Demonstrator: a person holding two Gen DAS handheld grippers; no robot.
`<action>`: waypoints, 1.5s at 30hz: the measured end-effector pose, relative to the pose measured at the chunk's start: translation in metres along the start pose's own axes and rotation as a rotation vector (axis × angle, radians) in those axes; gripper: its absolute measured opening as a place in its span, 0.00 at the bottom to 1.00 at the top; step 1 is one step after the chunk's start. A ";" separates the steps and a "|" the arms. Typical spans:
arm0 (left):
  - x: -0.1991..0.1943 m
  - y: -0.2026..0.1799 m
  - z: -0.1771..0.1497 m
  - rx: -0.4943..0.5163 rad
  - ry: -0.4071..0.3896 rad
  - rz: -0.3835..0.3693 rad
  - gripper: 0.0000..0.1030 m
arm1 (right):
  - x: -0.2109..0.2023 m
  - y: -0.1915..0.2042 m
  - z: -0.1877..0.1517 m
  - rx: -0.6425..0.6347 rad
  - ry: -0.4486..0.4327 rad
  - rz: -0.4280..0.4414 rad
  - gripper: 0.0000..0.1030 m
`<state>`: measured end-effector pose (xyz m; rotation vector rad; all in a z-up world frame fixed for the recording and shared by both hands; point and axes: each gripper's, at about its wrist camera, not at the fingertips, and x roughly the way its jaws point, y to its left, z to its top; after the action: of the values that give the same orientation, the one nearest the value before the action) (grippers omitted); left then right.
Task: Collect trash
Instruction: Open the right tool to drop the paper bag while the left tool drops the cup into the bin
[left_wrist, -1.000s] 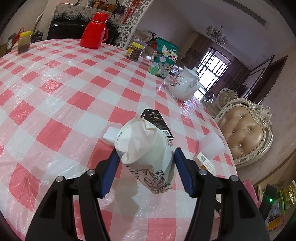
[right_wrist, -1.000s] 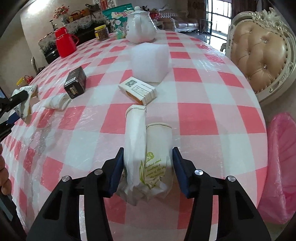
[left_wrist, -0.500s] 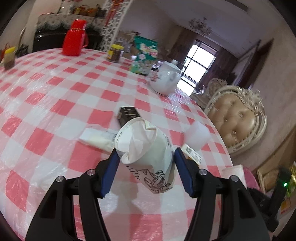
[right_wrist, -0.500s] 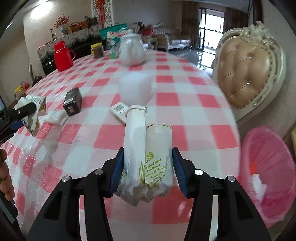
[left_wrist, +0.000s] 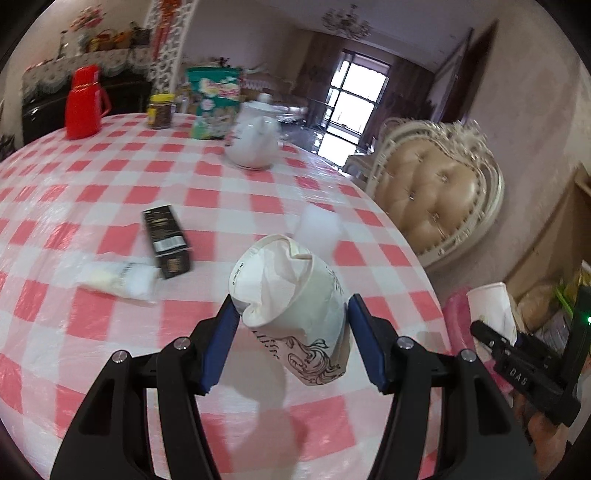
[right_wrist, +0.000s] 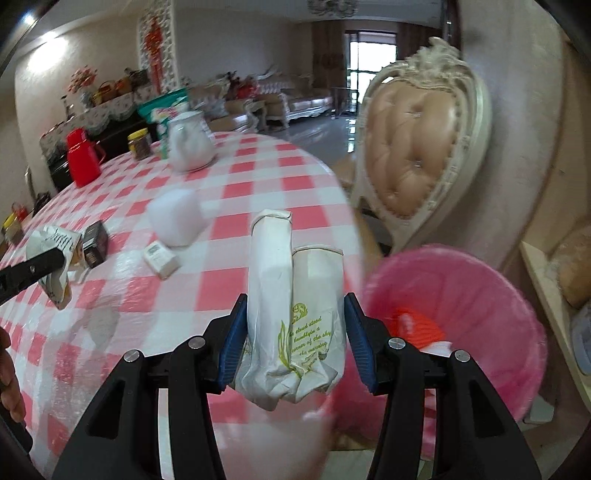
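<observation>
My left gripper (left_wrist: 291, 325) is shut on a crushed white paper cup with black scrollwork (left_wrist: 295, 314), held above the red-checked table (left_wrist: 110, 177). My right gripper (right_wrist: 293, 332) is shut on a crushed white paper cup with green print (right_wrist: 295, 317), at the table's edge beside the pink trash bin (right_wrist: 454, 317). The bin holds orange and white litter. Still on the table are a black box (left_wrist: 166, 236), a clear plastic wrapper (left_wrist: 118, 282), a white foam block (left_wrist: 317, 229) and a small white carton (right_wrist: 160, 258).
A white teapot (left_wrist: 255, 140), green snack bag (left_wrist: 214, 103), brown jar (left_wrist: 160, 110) and red flask (left_wrist: 83, 103) stand at the table's far side. A padded cream chair (right_wrist: 417, 158) stands behind the bin. A shelf (right_wrist: 554, 295) is at right.
Both grippers have swung right, toward the table's edge. The pink bin has come large into the right wrist view, and the right gripper with its cup now shows in the left wrist view.
</observation>
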<state>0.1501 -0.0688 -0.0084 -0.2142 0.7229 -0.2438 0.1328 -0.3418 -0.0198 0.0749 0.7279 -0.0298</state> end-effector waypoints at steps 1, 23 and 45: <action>0.001 -0.009 -0.001 0.018 0.003 0.003 0.57 | -0.002 -0.009 -0.001 0.010 -0.004 -0.012 0.48; 0.033 -0.183 -0.016 0.307 0.034 -0.155 0.57 | -0.023 -0.124 -0.013 0.116 -0.045 -0.144 0.48; 0.071 -0.270 -0.023 0.406 0.093 -0.311 0.58 | -0.011 -0.176 -0.012 0.159 -0.034 -0.174 0.48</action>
<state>0.1463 -0.3490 0.0049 0.0746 0.7153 -0.6922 0.1072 -0.5160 -0.0314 0.1626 0.6961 -0.2547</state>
